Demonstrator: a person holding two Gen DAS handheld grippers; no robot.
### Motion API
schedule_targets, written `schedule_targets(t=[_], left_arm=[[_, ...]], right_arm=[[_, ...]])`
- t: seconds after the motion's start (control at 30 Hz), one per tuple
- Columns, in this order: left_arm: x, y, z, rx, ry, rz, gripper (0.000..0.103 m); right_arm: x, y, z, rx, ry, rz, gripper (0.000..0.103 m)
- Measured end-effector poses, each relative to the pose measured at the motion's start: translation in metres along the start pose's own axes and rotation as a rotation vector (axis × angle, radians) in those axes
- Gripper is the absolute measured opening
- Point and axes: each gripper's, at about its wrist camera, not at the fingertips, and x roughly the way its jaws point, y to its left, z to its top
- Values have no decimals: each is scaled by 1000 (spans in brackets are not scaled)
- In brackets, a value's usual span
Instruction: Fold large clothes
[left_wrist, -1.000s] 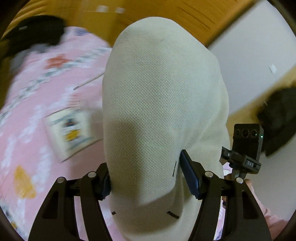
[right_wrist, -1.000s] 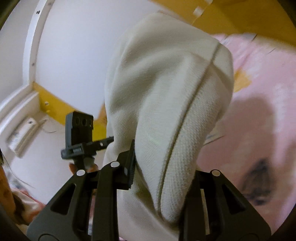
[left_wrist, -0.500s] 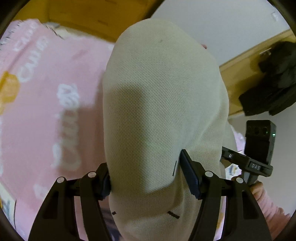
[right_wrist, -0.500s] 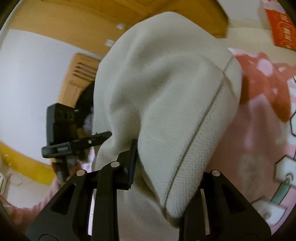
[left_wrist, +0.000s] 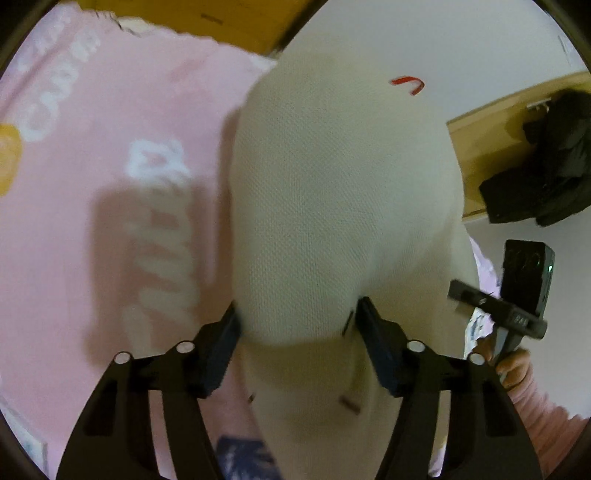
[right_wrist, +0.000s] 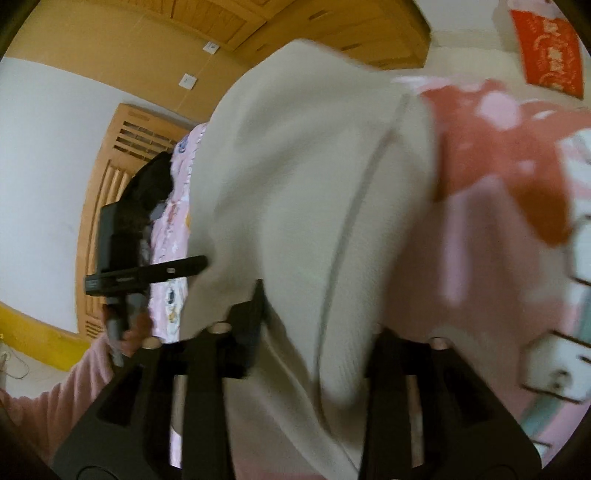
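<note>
A cream knitted garment (left_wrist: 332, 203) bulges up between the pads of my left gripper (left_wrist: 297, 325). The jaws are closing and both pads touch the cloth. It hangs just over a pink printed bedspread (left_wrist: 92, 184). In the right wrist view the same cream garment (right_wrist: 314, 184), with a seam line down it, drapes over my right gripper (right_wrist: 317, 321). Those jaws are opening: the cloth still lies between them, with a dark gap beside the left pad. Each view shows the other gripper in a hand with a pink sleeve: the right gripper (left_wrist: 517, 295) and the left gripper (right_wrist: 129, 258).
Pink bedspread (right_wrist: 498, 277) with red and white print fills the right wrist view's right side. Black clothing (left_wrist: 546, 158) hangs against a wooden panel; a second dark garment (right_wrist: 151, 184) lies at the bed's far end. Wooden cupboards and white wall stand behind. A red paper (right_wrist: 546, 48) hangs top right.
Both grippers came down toward the bed with the cream garment, and the bedspread now fills more of each view. The right jaws have spread a little; the left ones still clasp the cloth.
</note>
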Motion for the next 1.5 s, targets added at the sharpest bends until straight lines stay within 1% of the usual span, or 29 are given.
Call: schedule_targets(t=[0.03,0.07,0.1,0.17,0.23,0.27,0.3,0.33,0.37,0.4,0.43,0.47,0.5,0.53,0.57,0.63,0.67,0.73,0.8,0.83,0.9,1.0,1.1,1.3,1.37,1.4,1.47,1.5], left_arm=[[-11,-1,-4,10,-14,13,47],[-21,-2,-6,13,-25,26,44],[-27,-2,-7,17,-37,51,39],[-45,-10,-12,33,-70,92,38],[-67,-25,-19,35,-120,141,38],[-76,-37,-23,38,-149,161,38],[-82,-45,-27,39,-169,177,36],[-87,-60,-19,34,-190,202,36],[-90,-75,-21,27,-217,222,36],[-89,-81,-17,21,-230,242,36],[-87,-93,-14,18,-244,282,36],[-82,-102,-10,20,-254,323,36],[-79,-102,-1,10,-253,351,35],[-69,-107,6,-4,-248,379,32],[-58,-113,13,-14,-243,410,30],[-34,-113,21,-24,-214,457,28],[-23,-114,23,-29,-192,480,27],[-2,-107,20,-40,-147,494,23],[10,-106,13,-37,-117,490,23],[18,-105,10,-23,-106,499,23],[23,-104,6,-4,-112,508,23],[25,-96,11,-37,-99,479,23],[35,-88,14,-44,-71,477,25],[51,-69,20,-88,-45,448,26],[53,-74,20,-93,-46,473,26],[53,-79,18,-89,-48,502,26],[50,-87,13,-102,-56,530,26],[47,-91,9,-107,-58,540,26]], right_arm=[[-9,-6,-2,1,-13,-14,46],[-18,-12,-3,5,-27,-31,46],[-27,-10,-4,3,-44,-51,46],[-48,-5,-6,-31,-98,-90,46],[-63,12,-8,-93,-153,-110,46],[-68,25,-10,-132,-179,-116,45],[-70,35,-11,-163,-196,-118,33],[-71,50,-13,-210,-212,-122,30],[-70,62,-15,-240,-221,-120,30],[-67,74,-17,-264,-224,-107,27],[-58,85,-19,-285,-217,-123,27],[-49,97,-22,-312,-211,-161,27],[-46,104,-24,-337,-213,-203,27],[-36,115,-30,-378,-216,-302,27],[-30,120,-35,-398,-224,-364,27],[-18,121,-40,-368,-226,-448,27],[-13,117,-41,-332,-213,-446,27],[-5,111,-44,-283,-195,-449,27],[1,107,-46,-256,-181,-469,27],[4,101,-46,-233,-166,-468,27],[11,91,-44,-206,-154,-466,27],[18,82,-40,-191,-142,-461,27],[24,76,-39,-188,-120,-467,26],[45,53,-45,-181,-105,-470,25],[45,57,-46,-198,-104,-489,25],[43,59,-47,-202,-100,-495,25],[40,64,-48,-216,-78,-504,25],[38,65,-48,-216,-66,-501,27]])
